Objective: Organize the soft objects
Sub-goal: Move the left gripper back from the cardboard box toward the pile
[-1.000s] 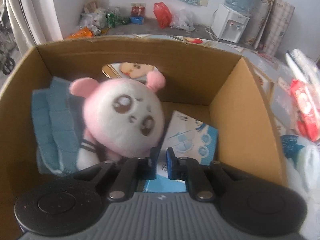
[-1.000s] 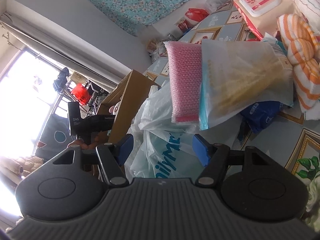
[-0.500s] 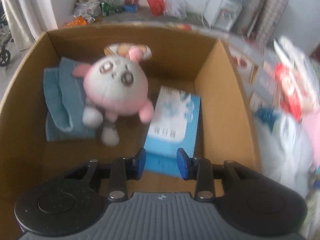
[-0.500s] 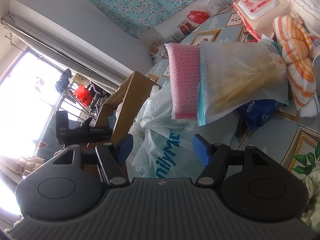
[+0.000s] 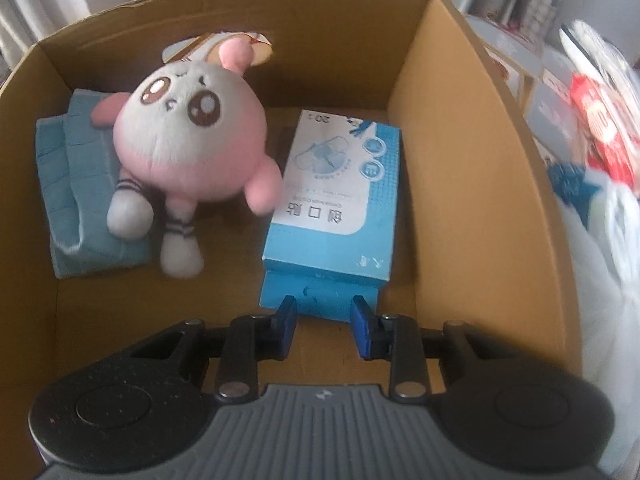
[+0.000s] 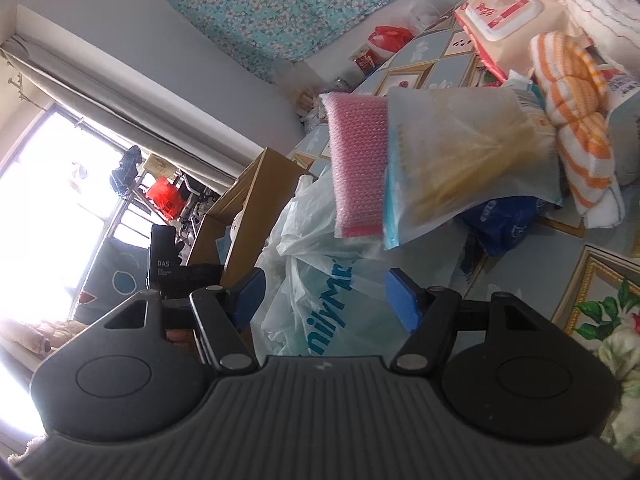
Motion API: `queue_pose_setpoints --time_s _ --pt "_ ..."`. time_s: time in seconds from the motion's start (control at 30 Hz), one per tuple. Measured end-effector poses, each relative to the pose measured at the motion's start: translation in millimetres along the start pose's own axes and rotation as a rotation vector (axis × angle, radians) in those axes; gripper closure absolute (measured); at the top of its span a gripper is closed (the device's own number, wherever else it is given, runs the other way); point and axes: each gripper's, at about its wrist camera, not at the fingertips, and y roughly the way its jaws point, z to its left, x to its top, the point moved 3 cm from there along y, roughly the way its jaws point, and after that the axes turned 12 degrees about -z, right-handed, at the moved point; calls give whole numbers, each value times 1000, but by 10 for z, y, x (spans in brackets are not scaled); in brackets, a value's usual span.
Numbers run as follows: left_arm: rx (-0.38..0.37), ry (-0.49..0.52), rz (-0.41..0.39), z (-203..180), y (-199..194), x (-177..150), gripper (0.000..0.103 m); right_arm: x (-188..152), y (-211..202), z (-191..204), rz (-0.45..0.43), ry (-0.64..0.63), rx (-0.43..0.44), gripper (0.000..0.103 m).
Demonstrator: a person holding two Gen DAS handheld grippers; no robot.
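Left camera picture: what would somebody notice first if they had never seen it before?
Probably the pink and white plush toy, lying face up in the cardboard box, partly on a folded blue cloth at the left. Beside it on the right lies a blue and white carton, just past the left gripper, whose open jaws hold nothing.

Fuzzy plush toy [image 5: 188, 136] in matt cardboard box [image 5: 460, 128].

I read "创口贴" and "20" on the blue box [image 5: 336, 200] in the carton. The white plastic bag [image 6: 332, 300] shows partial lettering "nilyMa". A black device [image 6: 162, 258] reads "DAS".
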Motion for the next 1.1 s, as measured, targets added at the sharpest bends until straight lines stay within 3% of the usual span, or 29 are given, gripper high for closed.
queue_pose_setpoints --time_s 0.2,0.3,0.33,0.5,0.63,0.83,0.97,1.1 --pt "13 -34 -52 33 45 100 72 -2 -90 -73 -14 18 -7 36" --pt "30 -47 -50 56 19 88 52 2 -142 -105 -21 23 -11 36" --pt "34 -55 -47 70 -14 74 38 5 -161 -113 -23 24 -14 35" --pt "61 -88 -71 205 -377 -6 25 27 -263 -160 -51 18 -25 31" --pt "73 -117 -142 331 -821 -102 23 25 -296 -206 -57 18 -30 30" --pt "101 -138 -337 356 -1582 -167 20 52 -331 -258 -80 41 -7 28" --pt "45 -95 -437 26 -1935 -207 17 146 -402 -326 -143 85 6 28" --pt "-82 -22 -515 -500 -2153 -387 15 220 -487 -453 -211 170 31 26"
